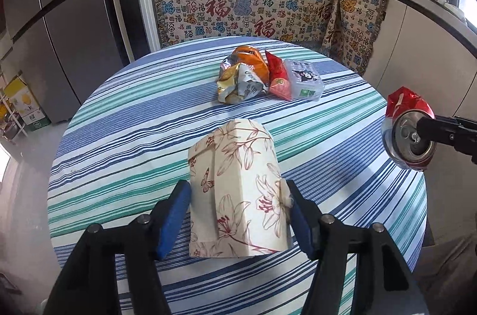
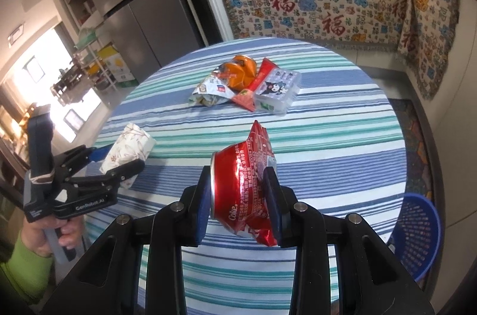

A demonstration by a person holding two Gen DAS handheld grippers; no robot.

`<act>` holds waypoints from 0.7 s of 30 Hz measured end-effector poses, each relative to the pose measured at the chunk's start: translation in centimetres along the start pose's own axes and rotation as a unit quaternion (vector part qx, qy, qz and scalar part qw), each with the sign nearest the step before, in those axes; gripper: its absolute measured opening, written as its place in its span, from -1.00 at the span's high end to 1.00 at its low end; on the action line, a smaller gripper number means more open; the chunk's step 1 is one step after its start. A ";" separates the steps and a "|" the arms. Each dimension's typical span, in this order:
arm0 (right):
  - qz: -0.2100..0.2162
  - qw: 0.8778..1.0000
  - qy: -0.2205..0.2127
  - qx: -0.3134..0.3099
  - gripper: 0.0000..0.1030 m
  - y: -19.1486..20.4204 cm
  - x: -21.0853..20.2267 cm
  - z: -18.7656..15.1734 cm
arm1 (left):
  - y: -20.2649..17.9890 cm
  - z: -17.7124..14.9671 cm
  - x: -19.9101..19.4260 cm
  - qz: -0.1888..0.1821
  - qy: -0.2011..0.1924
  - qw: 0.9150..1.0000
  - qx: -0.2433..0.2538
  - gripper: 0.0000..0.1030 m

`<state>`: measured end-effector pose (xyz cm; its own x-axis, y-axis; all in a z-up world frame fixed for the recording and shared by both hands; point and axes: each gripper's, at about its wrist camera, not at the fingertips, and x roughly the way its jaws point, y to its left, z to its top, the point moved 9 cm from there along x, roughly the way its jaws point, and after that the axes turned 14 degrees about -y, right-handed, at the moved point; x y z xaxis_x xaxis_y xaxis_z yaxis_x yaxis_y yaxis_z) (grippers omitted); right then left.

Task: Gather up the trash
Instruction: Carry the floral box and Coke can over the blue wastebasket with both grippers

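A floral-printed tissue pack sits between the blue pads of my left gripper, which is shut on its two sides and holds it just over the striped round table. The same pack and left gripper show at the left of the right wrist view, with a hand in a green sleeve on the handle. My right gripper is shut on a crushed red cola can, held above the table's near half. That can hangs at the right edge of the left wrist view.
Toward the far side of the table lie a crumpled silver and orange snack bag, a red packet and a clear cartoon-printed tissue pack. A blue plastic basket stands on the floor right of the table. A fridge is at the left.
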<state>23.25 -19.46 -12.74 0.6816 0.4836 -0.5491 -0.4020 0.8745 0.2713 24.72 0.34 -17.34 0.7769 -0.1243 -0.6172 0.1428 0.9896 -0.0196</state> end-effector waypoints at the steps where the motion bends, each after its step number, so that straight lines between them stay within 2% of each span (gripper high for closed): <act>1: -0.003 1.000 -0.001 0.002 0.34 -0.1 -0.1 0.0 | -0.4 0.2 -0.2 -0.001 -0.002 1.000 0.002 -0.25; 8: -0.016 1.000 -0.003 0.008 0.34 -0.8 -0.4 0.1 | -3.0 1.4 -0.7 -0.012 -0.011 1.000 0.014 -0.25; 21: -0.013 0.999 -0.006 0.030 0.35 -1.3 -0.5 0.0 | -5.8 1.4 -0.6 -0.042 -0.006 0.999 0.014 -0.25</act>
<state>23.41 -20.82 -12.86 0.6988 0.4602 -0.5476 -0.3470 0.8875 0.3031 24.23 -5.46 -15.78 0.7687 -0.2080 -0.6048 0.2247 0.9732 -0.0492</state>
